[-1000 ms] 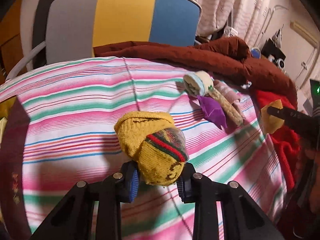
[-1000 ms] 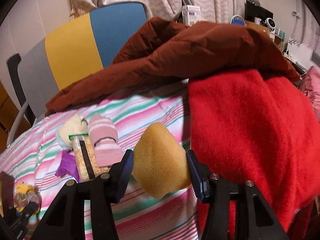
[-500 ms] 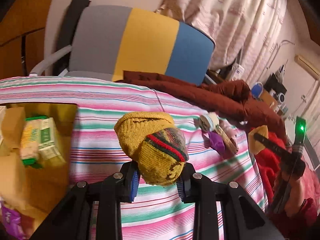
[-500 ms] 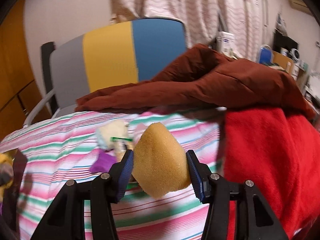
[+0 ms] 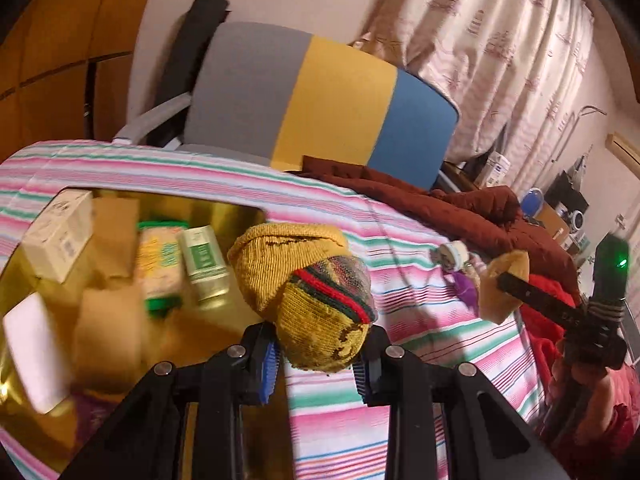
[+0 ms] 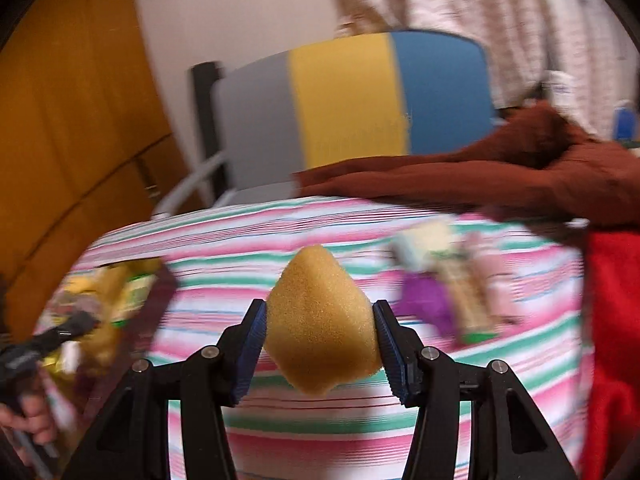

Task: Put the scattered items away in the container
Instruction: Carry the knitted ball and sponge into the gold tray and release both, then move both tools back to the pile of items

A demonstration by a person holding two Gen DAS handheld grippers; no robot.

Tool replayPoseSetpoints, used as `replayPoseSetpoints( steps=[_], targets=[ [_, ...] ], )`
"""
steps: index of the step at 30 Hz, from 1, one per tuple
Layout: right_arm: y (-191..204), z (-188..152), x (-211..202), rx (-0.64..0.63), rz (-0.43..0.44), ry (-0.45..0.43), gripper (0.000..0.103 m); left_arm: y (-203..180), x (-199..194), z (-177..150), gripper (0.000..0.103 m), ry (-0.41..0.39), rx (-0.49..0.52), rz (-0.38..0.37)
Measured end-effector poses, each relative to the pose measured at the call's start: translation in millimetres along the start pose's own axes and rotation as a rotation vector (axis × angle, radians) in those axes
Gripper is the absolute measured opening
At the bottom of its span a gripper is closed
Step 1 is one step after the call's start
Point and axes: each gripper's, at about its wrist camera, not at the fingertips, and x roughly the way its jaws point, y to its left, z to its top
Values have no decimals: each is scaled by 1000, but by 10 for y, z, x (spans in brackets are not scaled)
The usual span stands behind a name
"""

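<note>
My left gripper (image 5: 316,364) is shut on a rolled yellow knit sock (image 5: 304,292) with a red and green band, held above the striped cloth right beside the gold container (image 5: 24,268). That container holds boxes, a green-capped packet (image 5: 158,264) and a small can (image 5: 204,264). My right gripper (image 6: 318,354) is shut on a yellow sponge (image 6: 320,324); in the left wrist view that sponge (image 5: 502,284) hangs at the right. Loose on the cloth lie a purple piece (image 6: 424,300), a long snack packet (image 6: 468,300), a pink sock (image 6: 496,276) and a cream roll (image 6: 424,244).
A striped cloth (image 5: 400,288) covers the surface. A brown quilted blanket (image 6: 500,176) and a red blanket (image 6: 612,320) lie at the far and right sides. A grey, yellow and blue chair (image 5: 320,100) stands behind. A hand (image 6: 36,420) grips the left tool.
Both grippers swung left across the cloth with their loads. The gold container came into the left wrist view and now fills its left side; the loose items slid right.
</note>
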Motion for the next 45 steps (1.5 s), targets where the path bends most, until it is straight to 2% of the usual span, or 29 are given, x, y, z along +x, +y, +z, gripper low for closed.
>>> replayPoseSetpoints(
  steps=[5, 10, 17, 20, 22, 24, 26, 27, 28, 34, 38, 45],
  targets=[
    [901, -1, 129, -93, 174, 25, 55, 350, -150, -112, 30, -9, -34, 51],
    [1672, -67, 322, -169, 277, 64, 55, 735, -250, -248, 30, 13, -89, 107],
    [2384, -251, 590, -216, 365, 133, 57, 1056, -316, -411, 30, 45, -125, 136],
    [2562, -290, 711, -228, 375, 159, 63, 1065, -285, -454, 32, 66, -118, 114],
    [2621, -292, 805, -217, 365, 175, 65, 1061, -255, -457, 33, 84, -132, 87],
    [2644, -267, 874, -198, 367, 192, 66, 1045, -236, -471, 42, 101, -141, 85],
    [2635, -242, 839, -181, 363, 178, 75, 1024, -242, -482, 59, 107, -142, 94],
    [2620, -234, 788, -175, 362, 161, 83, 1015, -254, -481, 59, 100, -138, 103],
    [2602, -224, 738, -172, 364, 145, 86, 1011, -266, -481, 59, 93, -135, 109],
    [2448, -169, 535, -174, 351, 92, 86, 1047, -359, -421, 60, 39, -186, 137],
    [2269, -154, 494, -128, 348, 91, 86, 976, -481, -373, 66, -39, -159, 181],
    [1965, -162, 461, -66, 327, 89, 86, 808, -539, -246, 66, -95, -142, 154]
  ],
)
